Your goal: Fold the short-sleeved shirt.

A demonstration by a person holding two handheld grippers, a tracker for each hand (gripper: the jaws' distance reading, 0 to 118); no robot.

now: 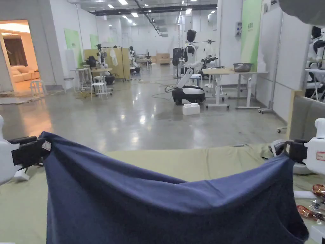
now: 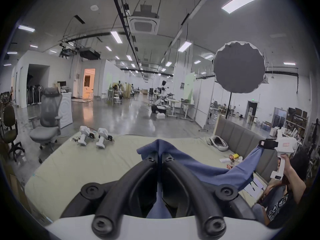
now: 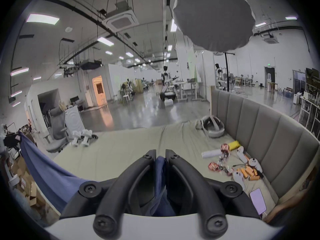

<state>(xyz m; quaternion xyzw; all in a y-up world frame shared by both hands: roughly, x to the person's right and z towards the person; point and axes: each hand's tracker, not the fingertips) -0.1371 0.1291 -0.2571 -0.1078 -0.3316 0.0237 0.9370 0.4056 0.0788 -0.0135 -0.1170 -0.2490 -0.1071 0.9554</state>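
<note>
The dark blue cotton short-sleeved shirt (image 1: 165, 203) is held aloft across the lower frame above the pale green bed (image 1: 203, 159), clamped at the left edge by the left hand-held gripper (image 1: 39, 149) and at the right by the right hand-held gripper (image 1: 287, 152); its long axis spans both, sagging centrally

You get no readable text in any view. The white tag (image 1: 46, 145) on the shirt (image 1: 165, 206) corner at the left gripper (image 1: 40, 149) is blank at this size. The red-edged sticker (image 1: 320, 156) on the right gripper (image 1: 287, 152) body is too small to read. The green wall banner (image 1: 250, 28) carries marks, but they're blurred.
</note>
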